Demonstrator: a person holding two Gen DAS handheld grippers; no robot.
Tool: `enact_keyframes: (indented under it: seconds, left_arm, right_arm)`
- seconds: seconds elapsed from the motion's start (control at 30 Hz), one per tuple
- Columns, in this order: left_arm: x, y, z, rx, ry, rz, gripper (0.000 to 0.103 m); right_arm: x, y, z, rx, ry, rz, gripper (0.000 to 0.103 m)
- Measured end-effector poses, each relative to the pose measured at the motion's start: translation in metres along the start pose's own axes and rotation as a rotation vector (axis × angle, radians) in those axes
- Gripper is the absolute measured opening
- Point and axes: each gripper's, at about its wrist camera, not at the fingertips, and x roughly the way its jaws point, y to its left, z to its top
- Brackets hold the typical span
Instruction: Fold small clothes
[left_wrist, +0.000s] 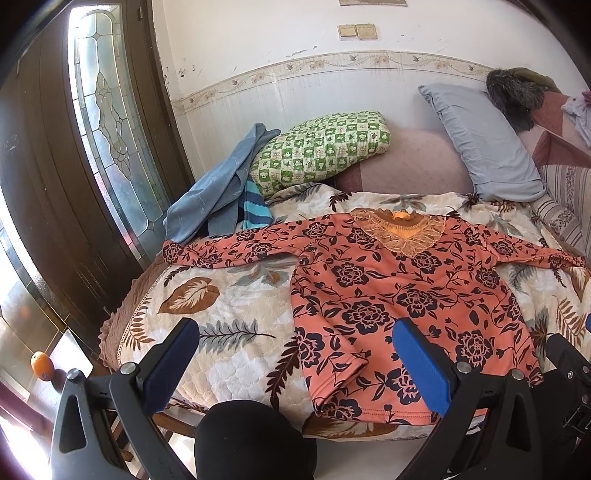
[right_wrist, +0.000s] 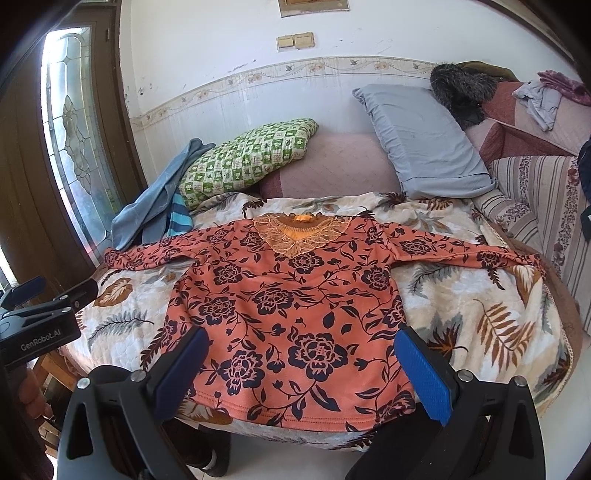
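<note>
At the far left of the left wrist view a dark door (left_wrist: 55, 184) with a leaded glass panel fills the frame edge, and an orange (left_wrist: 40, 363) sits low in the lower left corner. Right of the door, a blue cloth (left_wrist: 218, 184) is heaped beside a green checked pillow (left_wrist: 321, 147), both in the upper middle. The orange flowered top (left_wrist: 399, 295) lies flat, front up, on the leaf-patterned blanket (left_wrist: 221, 295) in the centre, sleeves spread out to both sides, lace collar away from the camera, hem at the near edge of the bed. A grey pillow (left_wrist: 484, 140) leans at the upper right.

The left gripper (left_wrist: 295, 354) hangs above the near edge, jaws spread wide, holding nothing. In the right wrist view the right gripper (right_wrist: 301, 363) likewise stands wide apart and empty above the hem of the top (right_wrist: 288, 302).
</note>
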Motion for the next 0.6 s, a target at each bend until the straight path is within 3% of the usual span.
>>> enact_keyframes:
  seconds: [0.6]
  left_arm:
    - [0.008, -0.002, -0.002, 0.01, 0.017, 0.001, 0.103]
  right_arm:
    - [0.011, 0.001, -0.001, -0.007, 0.026, 0.008, 0.102]
